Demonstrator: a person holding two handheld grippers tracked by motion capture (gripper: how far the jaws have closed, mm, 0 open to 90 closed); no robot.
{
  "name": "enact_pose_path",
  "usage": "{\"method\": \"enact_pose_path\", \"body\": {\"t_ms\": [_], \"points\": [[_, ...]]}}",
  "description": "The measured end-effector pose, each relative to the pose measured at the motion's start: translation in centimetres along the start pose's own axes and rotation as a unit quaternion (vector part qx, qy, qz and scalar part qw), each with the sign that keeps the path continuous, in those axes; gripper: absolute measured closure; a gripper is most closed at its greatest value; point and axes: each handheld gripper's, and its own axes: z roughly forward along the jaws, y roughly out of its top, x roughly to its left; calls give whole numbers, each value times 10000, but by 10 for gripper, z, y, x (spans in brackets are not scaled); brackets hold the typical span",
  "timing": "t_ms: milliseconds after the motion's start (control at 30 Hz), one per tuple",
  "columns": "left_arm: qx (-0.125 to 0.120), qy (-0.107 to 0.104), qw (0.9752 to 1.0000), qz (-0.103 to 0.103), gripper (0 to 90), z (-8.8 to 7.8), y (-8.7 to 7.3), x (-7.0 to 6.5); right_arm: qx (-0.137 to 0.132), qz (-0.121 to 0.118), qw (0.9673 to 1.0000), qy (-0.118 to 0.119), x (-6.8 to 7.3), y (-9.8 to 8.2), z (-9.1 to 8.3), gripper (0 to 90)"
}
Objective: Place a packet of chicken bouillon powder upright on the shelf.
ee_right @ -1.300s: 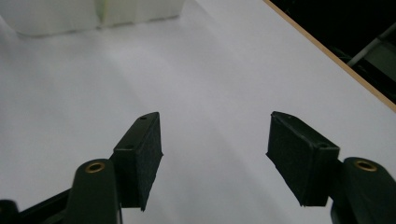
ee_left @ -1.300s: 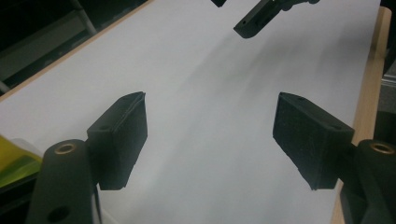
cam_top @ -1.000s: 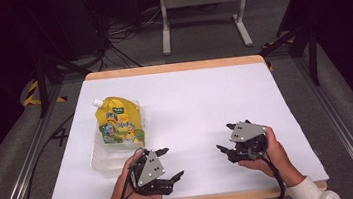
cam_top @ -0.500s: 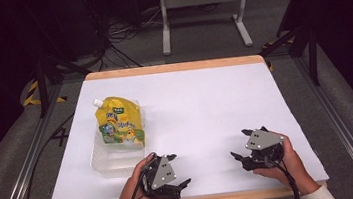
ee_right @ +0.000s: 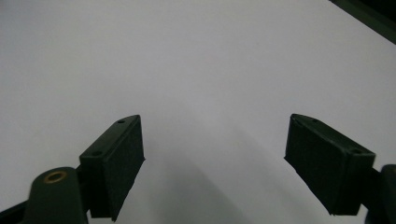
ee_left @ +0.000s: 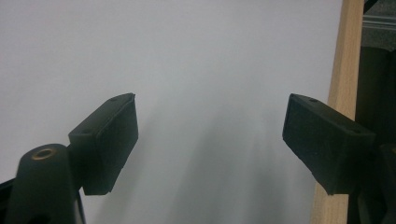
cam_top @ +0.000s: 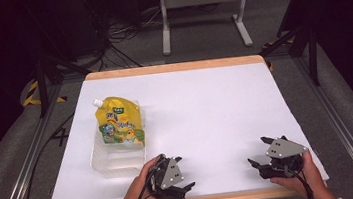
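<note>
A yellow spouted pouch [cam_top: 119, 123] lies tilted in a clear plastic tub [cam_top: 116, 162] at the left of the white table top [cam_top: 206, 111]. My left gripper [cam_top: 185, 171] is held at the front edge, just right of the tub. It is open, pointing right, and its jaws have just been opening with nothing between them. In the left gripper view, the left gripper [ee_left: 210, 140] looks across bare white surface. My right gripper [cam_top: 257, 150] sits near the front right corner, pointing left. It is open too, its jaws have just been widening, and they are empty. The right gripper [ee_right: 215, 154] likewise faces only white sheet.
The wooden table edge [ee_left: 343, 70] runs close beside the left gripper's right jaw. A white metal stand [cam_top: 202, 11] and cables lie on the floor beyond the table. Dark rails flank both sides.
The right gripper has slid to the right and toward the front edge. The left gripper has shifted slightly right and lower. Both pairs of jaws stand a little wider.
</note>
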Motion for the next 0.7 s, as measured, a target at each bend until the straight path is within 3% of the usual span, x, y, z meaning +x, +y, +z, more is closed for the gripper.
{"method": "enact_pose_path", "body": {"t_ms": [200,267,400,700], "points": [[5,-97,9999,-103,177,2,-2,-1,-19,353,9993,-96,-6,-22,-9,187],[8,-65,10000,-10,170,4,-2,-2,-22,434,9990,-136,-7,-28,-13,182],[-37,-107,9999,-122,160,5,-3,-2,-47,705,9973,-190,-12,-39,-21,173],[-15,-124,9998,-160,131,8,-2,-1,-247,1077,9932,-368,-18,-48,-31,150]]}}
